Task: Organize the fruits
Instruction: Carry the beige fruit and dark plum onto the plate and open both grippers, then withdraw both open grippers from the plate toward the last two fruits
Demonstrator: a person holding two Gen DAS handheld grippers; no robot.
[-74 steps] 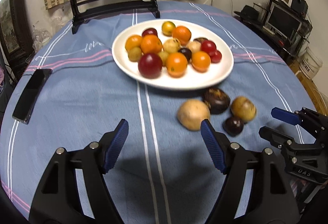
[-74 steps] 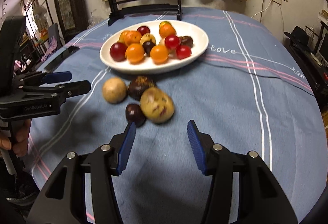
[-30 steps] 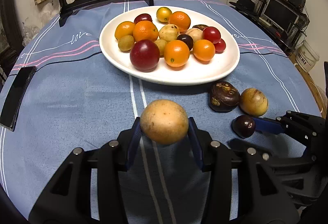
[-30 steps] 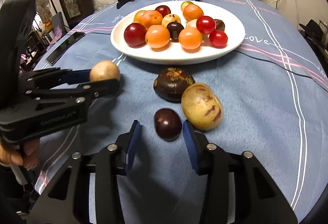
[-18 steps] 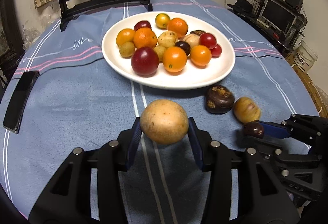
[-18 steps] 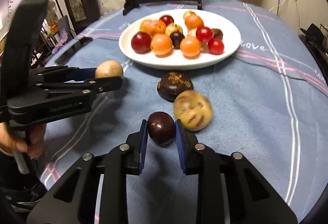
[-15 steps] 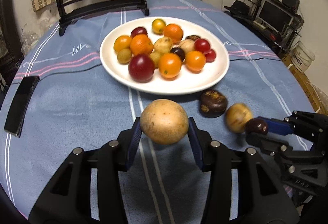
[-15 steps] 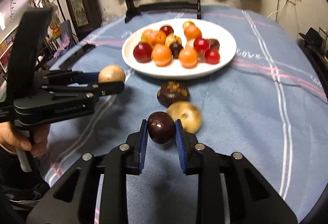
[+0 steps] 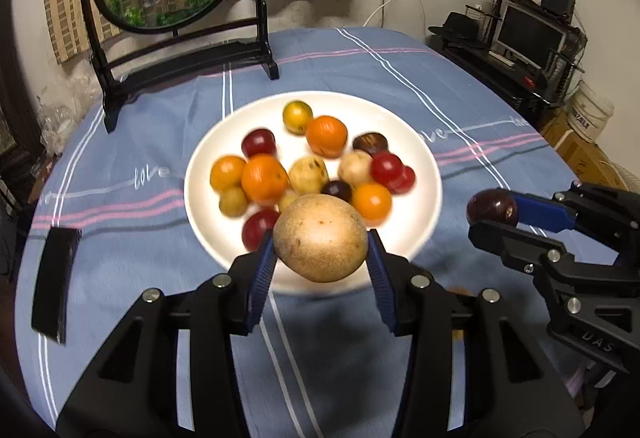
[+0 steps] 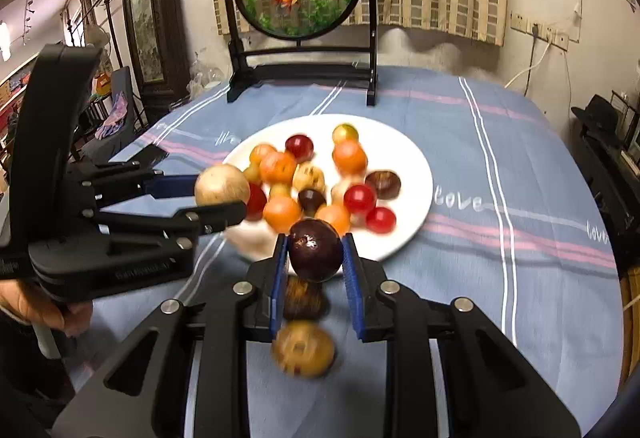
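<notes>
The left gripper (image 9: 320, 258) clamps a round tan fruit (image 9: 320, 238) — the right gripper (image 10: 315, 258) pinches a small dark purple fruit (image 10: 315, 250), both above the white plate (image 9: 420, 157).

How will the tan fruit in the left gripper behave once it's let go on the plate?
Tan fruit is round and smooth, so it will probably roll when released. The left gripper pinches it only at its sides, so it may slip if tilted. The plate is crowded, so it could nudge neighbours.
</notes>
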